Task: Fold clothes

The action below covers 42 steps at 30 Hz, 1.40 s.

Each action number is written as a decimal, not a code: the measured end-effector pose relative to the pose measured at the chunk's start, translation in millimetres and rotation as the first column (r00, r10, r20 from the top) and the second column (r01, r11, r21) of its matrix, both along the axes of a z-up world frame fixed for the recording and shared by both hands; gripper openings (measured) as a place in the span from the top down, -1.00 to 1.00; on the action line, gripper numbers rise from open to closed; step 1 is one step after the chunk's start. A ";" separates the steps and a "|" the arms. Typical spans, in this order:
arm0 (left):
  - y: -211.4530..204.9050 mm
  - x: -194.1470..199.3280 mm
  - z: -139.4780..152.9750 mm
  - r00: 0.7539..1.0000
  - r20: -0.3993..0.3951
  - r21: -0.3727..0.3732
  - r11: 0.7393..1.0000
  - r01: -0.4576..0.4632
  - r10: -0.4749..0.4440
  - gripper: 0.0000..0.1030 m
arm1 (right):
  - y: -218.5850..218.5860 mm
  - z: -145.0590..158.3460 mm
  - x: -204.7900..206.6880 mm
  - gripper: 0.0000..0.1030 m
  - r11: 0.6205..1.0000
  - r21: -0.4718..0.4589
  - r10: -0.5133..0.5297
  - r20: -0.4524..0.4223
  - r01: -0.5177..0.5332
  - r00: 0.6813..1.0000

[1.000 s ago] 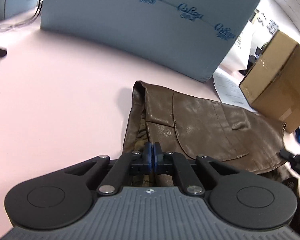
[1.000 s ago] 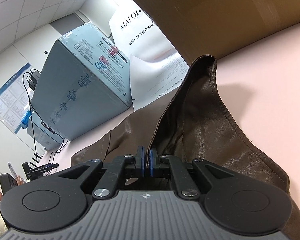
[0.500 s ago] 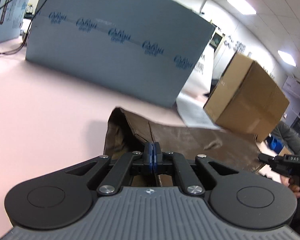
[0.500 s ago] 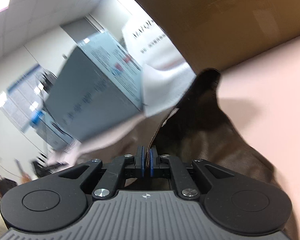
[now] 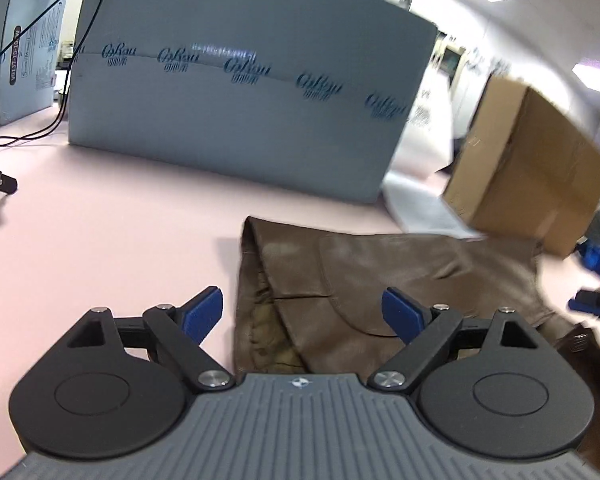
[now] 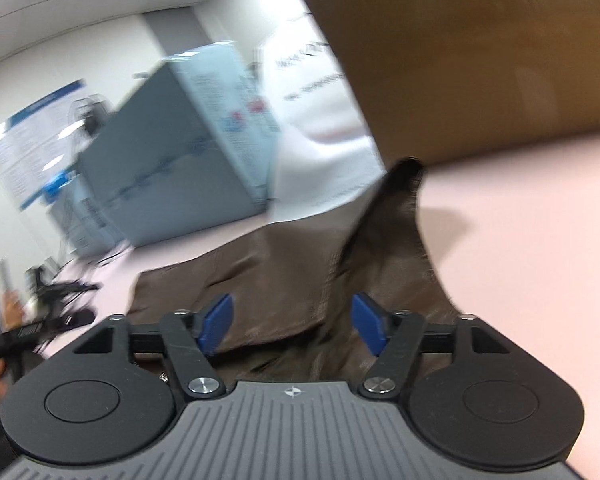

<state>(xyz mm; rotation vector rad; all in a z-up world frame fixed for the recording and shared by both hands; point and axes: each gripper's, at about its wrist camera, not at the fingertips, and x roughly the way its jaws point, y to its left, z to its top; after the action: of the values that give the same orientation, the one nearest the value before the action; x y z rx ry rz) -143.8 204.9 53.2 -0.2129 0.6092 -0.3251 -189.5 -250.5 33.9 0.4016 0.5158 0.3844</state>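
Table (image 5: 100,232): pink, brown leather garment (image 5: 380,276) lying near.
Boxes: grey carton (image 5: 240,120) far; cardboard box (image 5: 532,168) right, contents unseen.
Tongs: left tongs (image 5: 302,314) and right tongs (image 6: 296,322) both spread, empty.

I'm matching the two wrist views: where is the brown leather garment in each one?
Left wrist view: the brown leather garment lies centre and right on the pink table, beyond the open left gripper.
Right wrist view: it fills the lower centre, one corner raised, past the open right gripper.
Shared landmark: the cardboard box.
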 end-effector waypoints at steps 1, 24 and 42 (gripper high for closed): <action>-2.4 -9.2 0.4 1.000 -0.013 0.003 1.000 0.019 -0.019 -0.67 | 0.5 -0.4 -11.4 -0.45 1.000 -0.013 0.011 0.022 -0.010 1.000; -100.0 -66.3 -8.1 0.985 -0.146 0.321 0.937 0.135 -0.092 0.65 | 30.7 -16.3 -39.9 0.52 0.952 -0.307 0.022 0.025 -0.013 0.999; -73.9 -117.2 30.4 1.000 -0.001 0.335 0.942 0.015 -0.016 0.92 | 48.7 -12.1 -44.9 0.69 0.933 -0.360 0.059 0.132 -0.008 0.989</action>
<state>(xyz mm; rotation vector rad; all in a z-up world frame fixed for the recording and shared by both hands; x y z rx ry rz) -261.1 131.1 83.6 0.1200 0.6545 -0.2320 -234.4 -201.8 21.9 0.0103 0.4437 0.3400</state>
